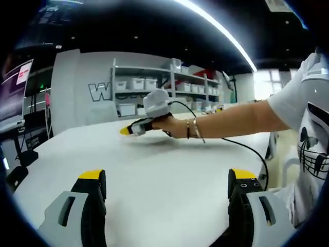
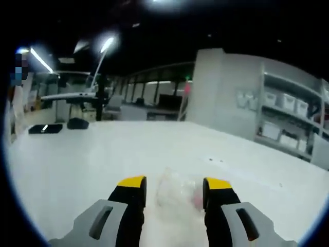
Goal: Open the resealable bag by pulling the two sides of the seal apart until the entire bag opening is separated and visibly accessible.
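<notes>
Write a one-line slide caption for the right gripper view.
Right gripper, jaws open, reaches over the white table toward a clear resealable bag lying flat between its yellow tips.

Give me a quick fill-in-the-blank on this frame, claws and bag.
1. In the right gripper view, the clear bag lies between the tips of the right claw, which is ____.
2. The bag rests on a ____ table.
3. In the left gripper view, the left claw is open and holds ____.
4. The shelves hold white ____.

Missing words: open; white; nothing; bins
</notes>
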